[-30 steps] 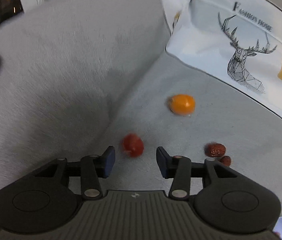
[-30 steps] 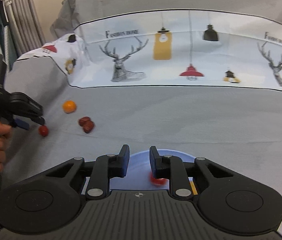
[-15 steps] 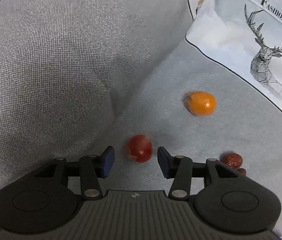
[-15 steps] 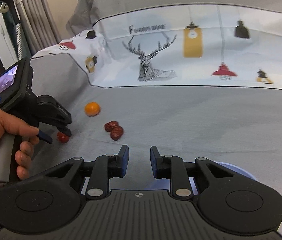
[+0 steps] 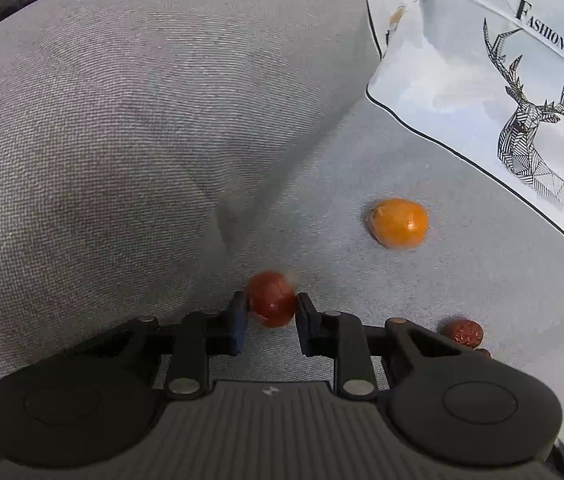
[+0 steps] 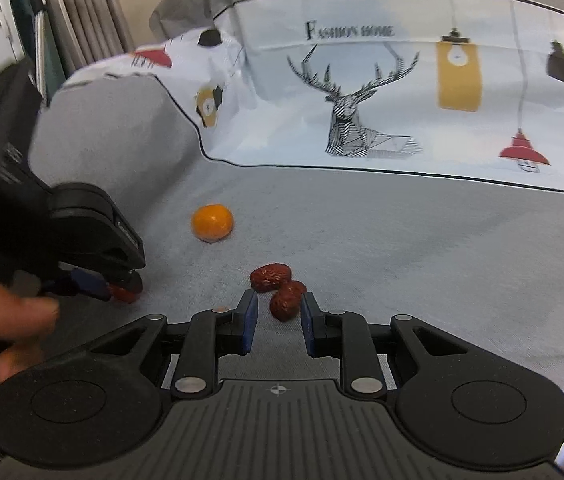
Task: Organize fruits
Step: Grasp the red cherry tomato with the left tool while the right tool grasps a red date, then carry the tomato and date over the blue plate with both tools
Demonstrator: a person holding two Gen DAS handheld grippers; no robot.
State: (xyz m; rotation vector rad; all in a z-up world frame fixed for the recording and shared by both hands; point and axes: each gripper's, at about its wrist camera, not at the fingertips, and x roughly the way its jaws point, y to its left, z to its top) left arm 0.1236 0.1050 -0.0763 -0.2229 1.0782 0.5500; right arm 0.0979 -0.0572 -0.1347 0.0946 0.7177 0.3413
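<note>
Left wrist view: left gripper (image 5: 270,307) jaws just closing onto small red fruit (image 5: 272,298) on the grey sofa seat (image 5: 421,300), pads touching both flanks. Right gripper (image 6: 278,307), narrow gap, empty, nearer date (image 6: 286,300) just ahead between fingertips, long axis slanting.

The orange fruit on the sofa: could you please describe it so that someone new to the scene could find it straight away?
Start at the deer cushion at the back of the grey sofa. On the seat just in front of its left end lies the orange fruit, alone and apart from the rest. It is the only orange one and the largest; the two dates and the red fruit nearer the tongs are smaller and darker.
</note>
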